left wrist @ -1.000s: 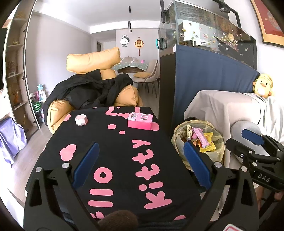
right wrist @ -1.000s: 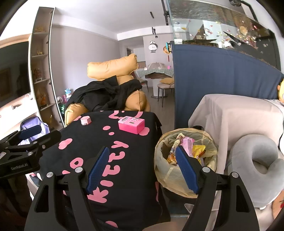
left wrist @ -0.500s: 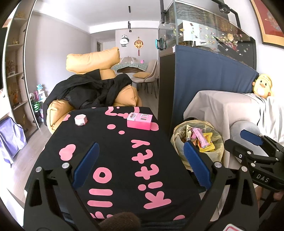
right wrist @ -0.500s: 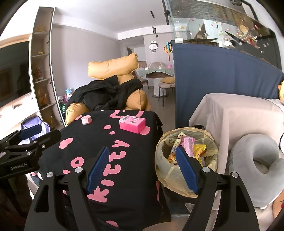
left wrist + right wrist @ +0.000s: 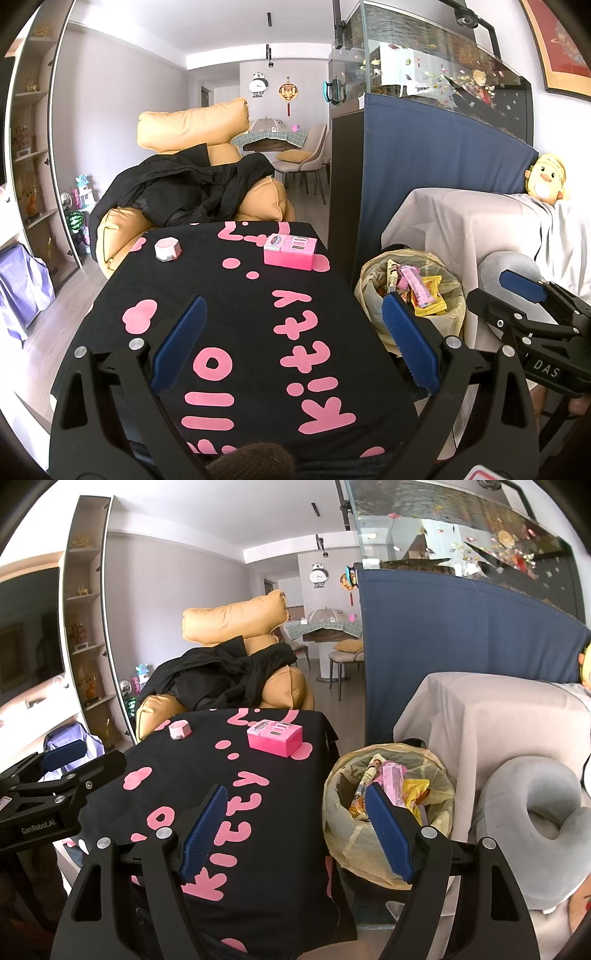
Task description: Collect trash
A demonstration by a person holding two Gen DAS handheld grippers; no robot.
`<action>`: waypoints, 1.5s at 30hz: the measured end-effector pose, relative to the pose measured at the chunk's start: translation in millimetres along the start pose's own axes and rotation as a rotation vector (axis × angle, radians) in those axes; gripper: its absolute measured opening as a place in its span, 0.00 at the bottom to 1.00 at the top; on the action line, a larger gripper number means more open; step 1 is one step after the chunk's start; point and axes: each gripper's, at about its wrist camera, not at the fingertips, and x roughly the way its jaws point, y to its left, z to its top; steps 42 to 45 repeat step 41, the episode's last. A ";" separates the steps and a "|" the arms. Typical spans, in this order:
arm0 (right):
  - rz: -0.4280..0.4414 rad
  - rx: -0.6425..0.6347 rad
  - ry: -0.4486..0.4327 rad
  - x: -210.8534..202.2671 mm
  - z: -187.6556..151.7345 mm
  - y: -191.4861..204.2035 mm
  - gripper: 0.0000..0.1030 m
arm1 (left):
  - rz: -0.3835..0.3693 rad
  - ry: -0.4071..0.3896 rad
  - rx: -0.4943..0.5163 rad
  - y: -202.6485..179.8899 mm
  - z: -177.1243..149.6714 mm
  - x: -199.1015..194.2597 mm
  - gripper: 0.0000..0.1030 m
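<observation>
Black-clothed surface (image 5: 236,295) looks unchanged from a second ago, both grippers' fingers (image 5: 177,339) spread and empty, pink box (image 5: 290,251) at twelve o'clock uncollected.

Home living room, sofa (image 5: 192,125), fish tank (image 5: 424,59)
</observation>
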 end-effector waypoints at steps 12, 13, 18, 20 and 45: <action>-0.002 0.000 -0.002 0.6 -0.3 0.8 0.71 | 0.000 -0.002 -0.001 0.3 0.1 -0.2 0.89; -0.001 0.000 -0.001 0.7 -0.3 0.6 0.71 | 0.000 -0.003 -0.001 0.1 0.1 -0.3 0.89; -0.002 0.001 -0.001 0.6 -0.3 0.6 0.71 | -0.001 -0.004 0.001 -1.4 -0.4 0.1 0.89; -0.001 0.001 -0.002 0.6 -0.3 0.4 0.71 | -0.002 -0.007 0.003 -2.1 -0.4 0.0 0.89; 0.011 0.019 0.015 6.9 -0.4 1.3 0.71 | 0.022 0.019 -0.032 5.7 1.4 8.2 0.89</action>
